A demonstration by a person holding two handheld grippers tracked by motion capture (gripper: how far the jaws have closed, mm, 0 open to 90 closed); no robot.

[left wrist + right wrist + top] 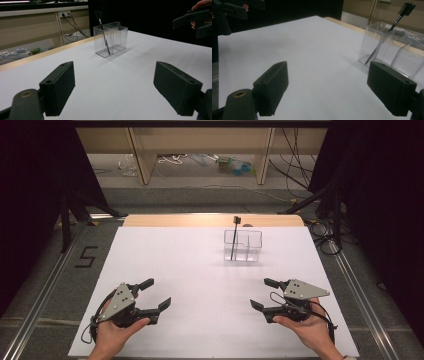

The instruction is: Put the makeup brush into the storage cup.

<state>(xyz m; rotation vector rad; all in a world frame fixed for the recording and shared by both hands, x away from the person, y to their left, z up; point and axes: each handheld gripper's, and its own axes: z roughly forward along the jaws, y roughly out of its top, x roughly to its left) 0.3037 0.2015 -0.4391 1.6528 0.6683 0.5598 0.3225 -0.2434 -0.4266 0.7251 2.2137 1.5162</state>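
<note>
White and matte, the sheet (200, 285) that covers our table gives back only a soft sheen, and a strip of pale wood (210, 220) shows along its far edge. Beyond that we see a grey floor with loose cables (295, 180), the legs of a light wooden bench (145, 160) and dark curtains on both sides; a black numeral 5 (86, 256) is marked on the floor to the left of the table. Toward the far side of the sheet, somewhat right of its middle, stands a clear plastic organizer (243, 245), a thin-walled rectangular box split by inner partitions into compartments. A slim black brush (235, 237) stands in its left compartment, leaning slightly, with its small flat head rising above the rim and its thin handle reaching down to the floor of the box. We hold our left gripper (156, 296) low over the near left part of the sheet, its blocky black jaws spread wide with nothing between them and a grey three-cornered plate riding on top. Our right gripper (265, 293) mirrors it at the near right, jaws likewise wide apart and empty, a looped cable trailing from its body. Both grippers are well apart from the organizer, and each points inward and forward across the bare white surface. In the gripper views the jaw pads look flat, dull and rubbery, with squared edges.
</note>
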